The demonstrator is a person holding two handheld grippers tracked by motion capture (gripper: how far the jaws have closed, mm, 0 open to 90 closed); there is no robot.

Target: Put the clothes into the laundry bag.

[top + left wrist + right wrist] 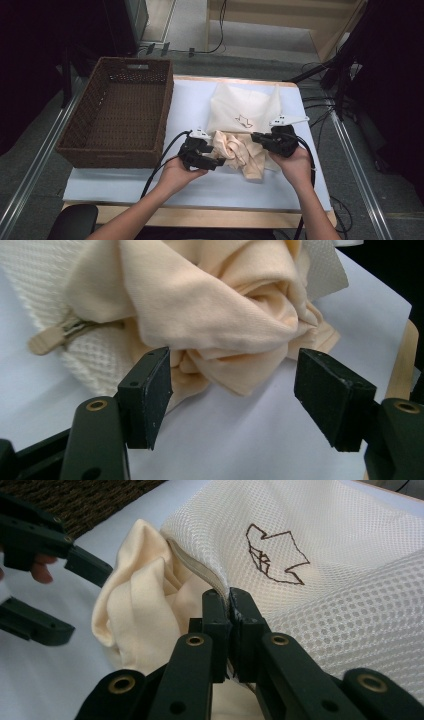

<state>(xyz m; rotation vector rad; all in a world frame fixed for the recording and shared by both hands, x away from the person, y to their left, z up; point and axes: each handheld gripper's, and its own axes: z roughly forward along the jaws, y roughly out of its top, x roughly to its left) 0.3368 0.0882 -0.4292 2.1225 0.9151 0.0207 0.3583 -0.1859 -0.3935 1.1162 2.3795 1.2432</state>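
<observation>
A white mesh bag (245,107) with a dark stitched mark (272,555) lies on the white-covered table (190,185). A bunched cream cloth (240,150) spills from its near opening. My right gripper (230,600) is shut on the bag's zipper edge, right of the cloth (145,600). My left gripper (237,372) stands open, its jaws wide on either side of the cloth's (215,305) lower folds and just short of them. A tan zipper pull (50,337) lies against the mesh (30,275). In the high view, the left gripper (220,161) and right gripper (255,136) flank the cloth.
A large brown wicker basket (135,61) stands on the table's left side, close to my left hand. Cables trail from both grippers toward the near edge. The table's wooden rim (210,216) runs along the front, with floor and cables beyond the far side.
</observation>
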